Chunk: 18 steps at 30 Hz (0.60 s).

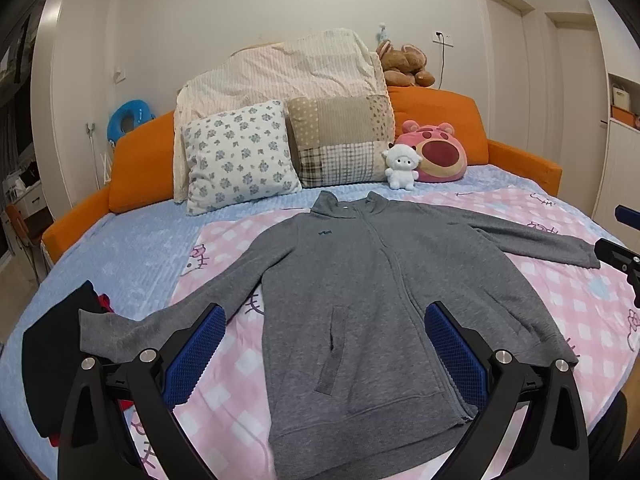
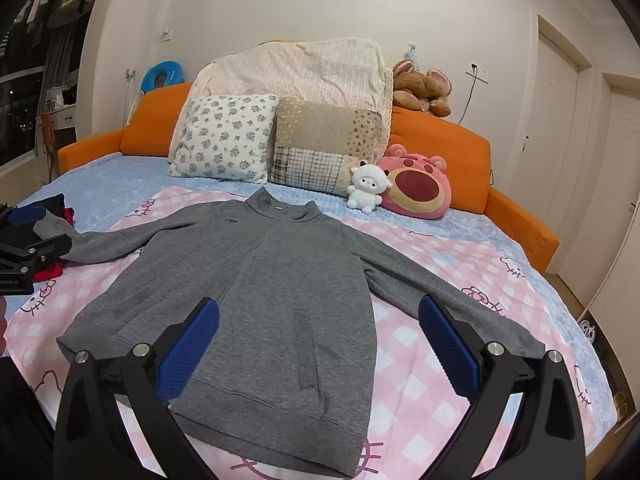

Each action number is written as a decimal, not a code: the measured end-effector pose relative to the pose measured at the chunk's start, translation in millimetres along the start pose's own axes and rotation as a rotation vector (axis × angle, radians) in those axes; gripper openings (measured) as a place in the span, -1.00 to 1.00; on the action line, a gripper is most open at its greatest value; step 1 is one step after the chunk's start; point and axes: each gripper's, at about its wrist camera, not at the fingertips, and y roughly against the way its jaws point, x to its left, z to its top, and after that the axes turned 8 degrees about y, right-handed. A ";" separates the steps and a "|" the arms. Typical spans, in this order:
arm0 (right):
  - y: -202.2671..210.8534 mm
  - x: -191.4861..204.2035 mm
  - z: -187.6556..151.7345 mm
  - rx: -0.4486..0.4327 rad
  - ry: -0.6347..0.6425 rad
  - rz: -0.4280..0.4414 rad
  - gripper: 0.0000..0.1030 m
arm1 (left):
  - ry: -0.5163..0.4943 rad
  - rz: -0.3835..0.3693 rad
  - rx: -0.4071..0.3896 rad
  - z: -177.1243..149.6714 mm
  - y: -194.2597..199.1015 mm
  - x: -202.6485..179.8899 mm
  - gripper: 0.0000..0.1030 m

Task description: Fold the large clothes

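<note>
Grey zip-front fleece jacket [image 1: 360, 300]: spread flat, sleeves out, on pink checked blanket [image 2: 432, 344], ready for folding. Left claw [image 1: 324, 344] and right claw [image 2: 318, 336]: both agape, empty, poised above hem

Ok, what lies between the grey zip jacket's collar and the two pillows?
Only a bare strip of light blue bedspread separates the grey zip jacket from the floral pillow and patchwork pillow; the right wrist view shows it.

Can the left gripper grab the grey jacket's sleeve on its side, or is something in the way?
Probably yes. The left gripper is open and hovers over the grey jacket. That sleeve lies flat on the pink blanket with nothing on top. Only the dark clothes pile sits beside its cuff.
</note>
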 end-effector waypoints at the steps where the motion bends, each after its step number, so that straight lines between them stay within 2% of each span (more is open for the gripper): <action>1: -1.1 -0.7 0.0 0.000 -0.001 0.001 0.91 | 0.002 -0.001 0.004 0.1 -2.1 0.7 0.96; 8: -13.4 -12.8 -2.2 0.016 -0.004 -0.022 0.91 | -0.025 -0.028 0.018 11.7 -16.4 -7.7 0.96; 12: -24.2 -34.6 -6.2 0.031 0.001 -0.085 0.91 | -0.078 -0.057 0.023 33.8 -42.0 -38.2 0.96; 17: -44.5 -99.1 -19.8 0.077 -0.067 -0.169 0.91 | -0.157 -0.107 0.023 62.1 -87.7 -93.9 0.96; 18: -49.9 -122.4 -25.6 0.088 -0.097 -0.191 0.91 | -0.172 -0.115 0.021 67.1 -97.2 -106.6 0.96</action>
